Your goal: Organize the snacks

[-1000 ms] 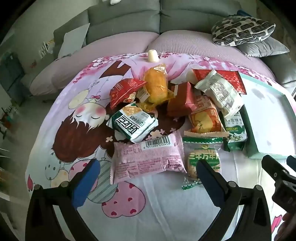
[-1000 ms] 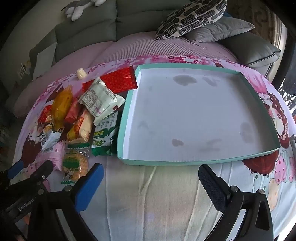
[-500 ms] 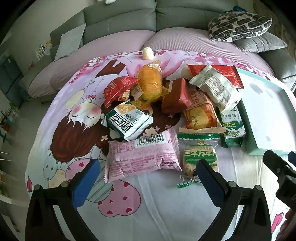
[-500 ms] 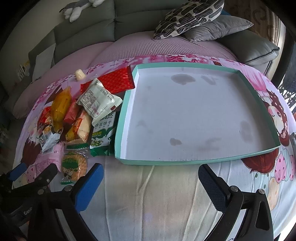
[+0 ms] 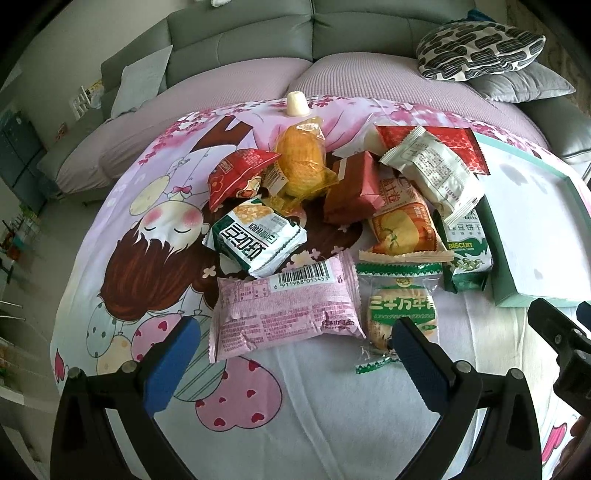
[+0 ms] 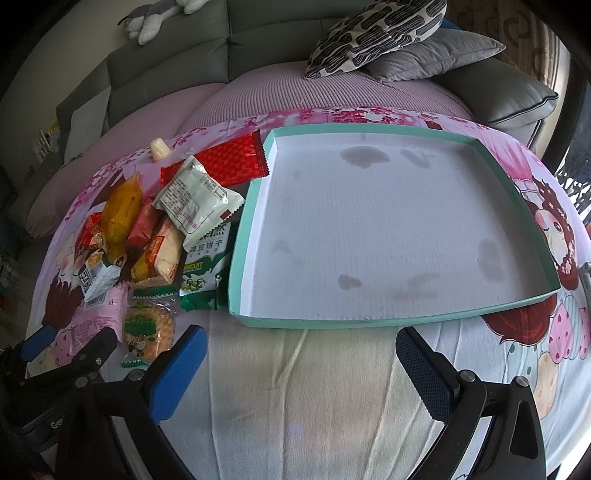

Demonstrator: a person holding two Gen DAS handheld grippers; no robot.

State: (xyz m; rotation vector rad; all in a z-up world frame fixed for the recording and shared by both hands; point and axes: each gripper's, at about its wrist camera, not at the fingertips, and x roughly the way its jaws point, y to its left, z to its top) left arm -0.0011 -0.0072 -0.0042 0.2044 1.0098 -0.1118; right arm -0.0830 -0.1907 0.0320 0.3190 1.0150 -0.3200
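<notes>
While my left gripper (image 5: 291, 354) hung spread wide and empty over the flat pink plastic snack packet with the barcode (image 5: 286, 312), my right gripper (image 6: 301, 363) gaped, holding nothing, near the shallow teal-rimmed white cardboard tray (image 6: 413, 320). The snacks lay heaped left of it, none inside. My worry: the round green-labelled biscuit pack (image 5: 402, 308) sat just beside my right finger, so a sloppy close could've snagged both.

A grey sofa (image 5: 236, 40) spans the top of both views. A black-and-white patterned cushion (image 6: 373, 33) lies on a plain grey cushion (image 6: 436, 55) at upper right. A plush toy (image 6: 159, 14) sits at the upper left of the right view.
</notes>
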